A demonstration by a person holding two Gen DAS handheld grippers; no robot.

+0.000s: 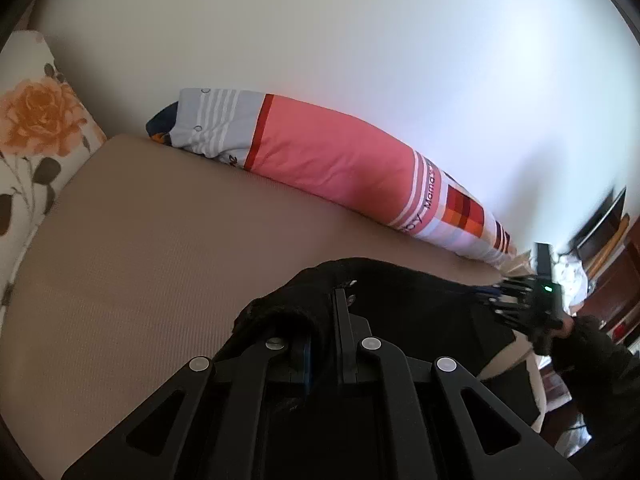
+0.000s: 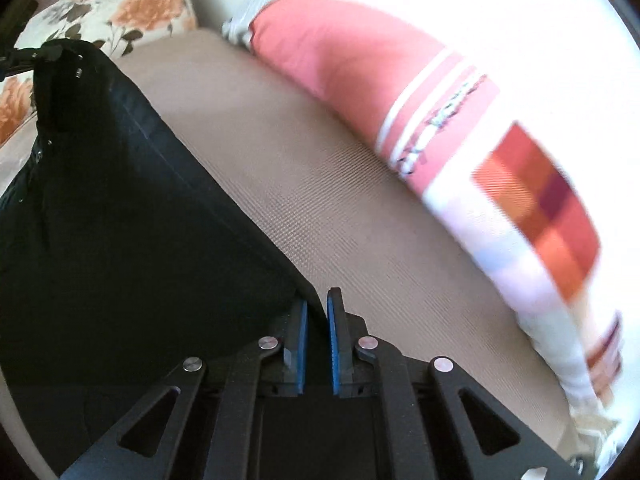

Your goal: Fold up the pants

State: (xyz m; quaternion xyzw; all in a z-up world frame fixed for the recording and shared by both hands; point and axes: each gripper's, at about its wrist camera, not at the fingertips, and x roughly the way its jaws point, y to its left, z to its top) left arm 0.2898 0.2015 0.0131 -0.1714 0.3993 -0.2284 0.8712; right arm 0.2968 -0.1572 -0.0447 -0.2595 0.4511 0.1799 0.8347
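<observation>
The left gripper (image 1: 320, 320) has its jaws pinched on a bunched edge of the black pants (image 1: 400, 296); the right gripper (image 2: 317, 320) clamps another corner, jaws narrow. The dark cloth hangs stretched between them above the ribbed tan mattress (image 2: 320, 184), beside a long pink bolster (image 1: 340, 152).

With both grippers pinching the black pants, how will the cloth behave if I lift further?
Probably floppy: the black pants drape over the left gripper and hang in a sagging sheet from the right gripper. Likely light. Expect the unheld part to drag across the tan mattress.
</observation>
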